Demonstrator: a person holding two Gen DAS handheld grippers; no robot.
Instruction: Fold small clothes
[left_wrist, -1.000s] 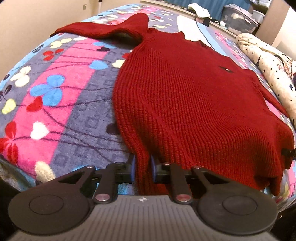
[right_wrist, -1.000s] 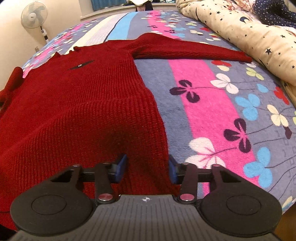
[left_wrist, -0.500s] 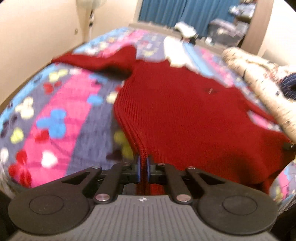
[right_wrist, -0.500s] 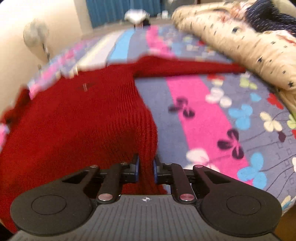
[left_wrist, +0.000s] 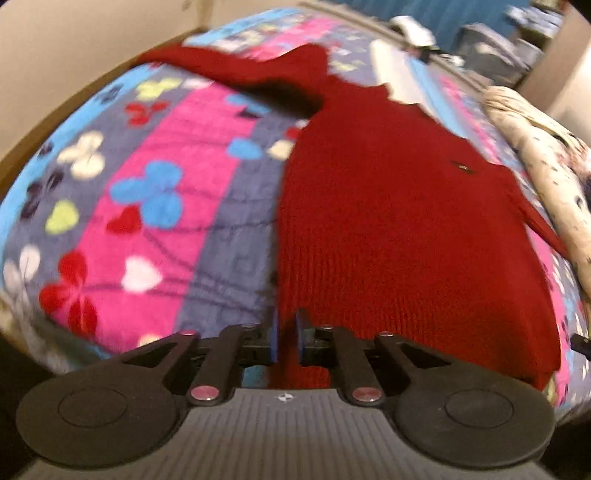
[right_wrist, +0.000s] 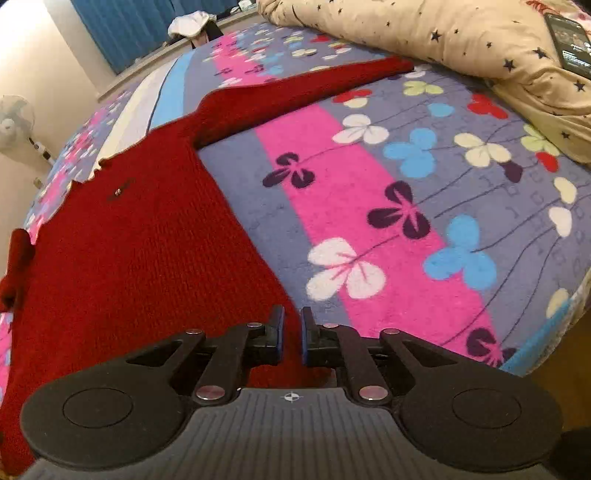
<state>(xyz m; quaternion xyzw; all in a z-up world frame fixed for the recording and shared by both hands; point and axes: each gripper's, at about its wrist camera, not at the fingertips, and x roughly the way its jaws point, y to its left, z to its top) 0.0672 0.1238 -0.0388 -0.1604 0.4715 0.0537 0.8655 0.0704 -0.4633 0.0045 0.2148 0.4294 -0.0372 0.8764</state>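
A dark red knit sweater (left_wrist: 399, 206) lies front up on a flowered blanket (left_wrist: 177, 206), sleeves spread out to both sides. My left gripper (left_wrist: 286, 328) is shut on the sweater's bottom left hem corner. In the right wrist view the sweater (right_wrist: 129, 258) fills the left half, with one sleeve (right_wrist: 306, 86) stretched toward the far right. My right gripper (right_wrist: 291, 328) is shut on the bottom right hem corner. The hem between the two grippers is hidden below both views.
A cream star-print duvet (right_wrist: 480, 48) is heaped along the bed's right side with a phone (right_wrist: 569, 44) on it. A standing fan (right_wrist: 14, 122) is by the wall. Blue curtains (right_wrist: 122, 26) and storage boxes (left_wrist: 495, 55) are at the back.
Both grippers closed on the hem corners. The sweater's lower edge has been drawn toward the cameras and both views now look down more steeply on the bed.
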